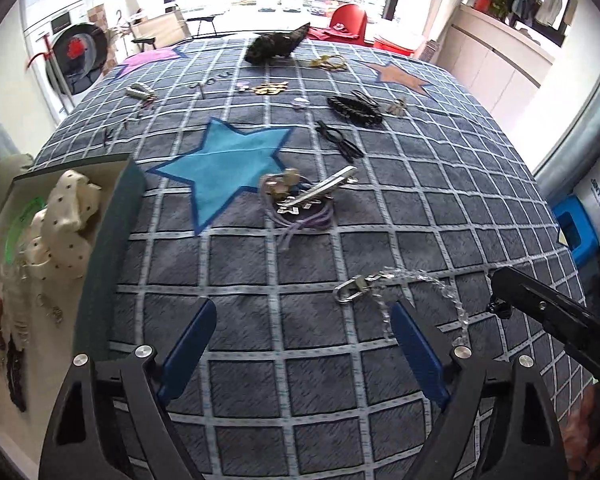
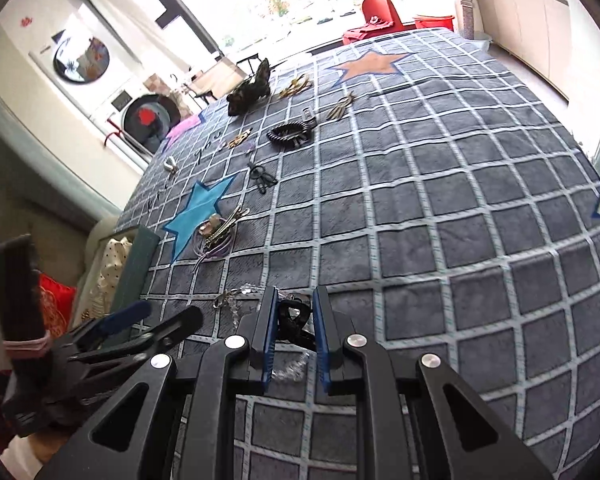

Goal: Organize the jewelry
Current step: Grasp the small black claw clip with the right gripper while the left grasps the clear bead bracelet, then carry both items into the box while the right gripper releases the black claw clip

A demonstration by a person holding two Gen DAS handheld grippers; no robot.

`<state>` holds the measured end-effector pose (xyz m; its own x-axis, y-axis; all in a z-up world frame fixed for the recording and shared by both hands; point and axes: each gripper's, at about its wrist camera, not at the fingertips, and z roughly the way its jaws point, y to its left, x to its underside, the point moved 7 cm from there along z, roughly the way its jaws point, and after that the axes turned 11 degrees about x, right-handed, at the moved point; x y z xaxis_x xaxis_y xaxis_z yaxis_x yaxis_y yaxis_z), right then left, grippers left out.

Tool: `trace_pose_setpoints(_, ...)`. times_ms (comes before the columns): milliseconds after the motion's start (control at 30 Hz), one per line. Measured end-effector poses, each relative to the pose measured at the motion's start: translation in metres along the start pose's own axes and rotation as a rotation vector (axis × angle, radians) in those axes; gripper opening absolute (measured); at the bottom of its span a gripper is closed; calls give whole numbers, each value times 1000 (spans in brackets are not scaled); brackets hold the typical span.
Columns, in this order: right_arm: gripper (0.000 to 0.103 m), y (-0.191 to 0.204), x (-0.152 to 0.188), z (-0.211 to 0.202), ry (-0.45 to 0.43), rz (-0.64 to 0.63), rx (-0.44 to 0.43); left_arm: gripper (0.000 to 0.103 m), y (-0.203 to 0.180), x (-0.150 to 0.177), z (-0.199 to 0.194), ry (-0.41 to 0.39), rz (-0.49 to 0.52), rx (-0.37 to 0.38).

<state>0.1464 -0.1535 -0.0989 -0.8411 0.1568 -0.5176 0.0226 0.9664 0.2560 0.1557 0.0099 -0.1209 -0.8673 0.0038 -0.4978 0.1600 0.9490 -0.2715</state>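
Two grippers work over the grey checked bedspread [image 1: 300, 380]: the right gripper [image 2: 296, 320] clamps a small black claw clip [image 2: 290, 316], the left gripper [image 1: 302, 344] gapes empty. Next, I judge, carry it to the green-walled box [image 1: 112, 240].

Both cameras sit just behind their own tongs and look steeply down, from close by, over a checked cloth [image 1: 300, 380] towards the window. The left view looks from beside the blue star [image 1: 224, 168], the right view from farther right, tilted. Both share that star, the clear bead chain [image 1: 420, 276] and the open box [image 2: 136, 268]
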Motion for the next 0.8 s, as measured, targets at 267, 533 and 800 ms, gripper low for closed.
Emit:
trace_pose_setpoints(267, 19, -31, 15, -12, 7, 63, 8, 91, -29, -1, 27, 51, 60, 25)
trace_pose_setpoints(533, 19, -47, 23, -20, 5, 102, 10, 69, -51, 4, 34, 53, 164, -18)
trace_pose_setpoints(800, 19, -57, 31, -30, -3, 121, 17, 15, -68, 10, 29, 65, 190, 41)
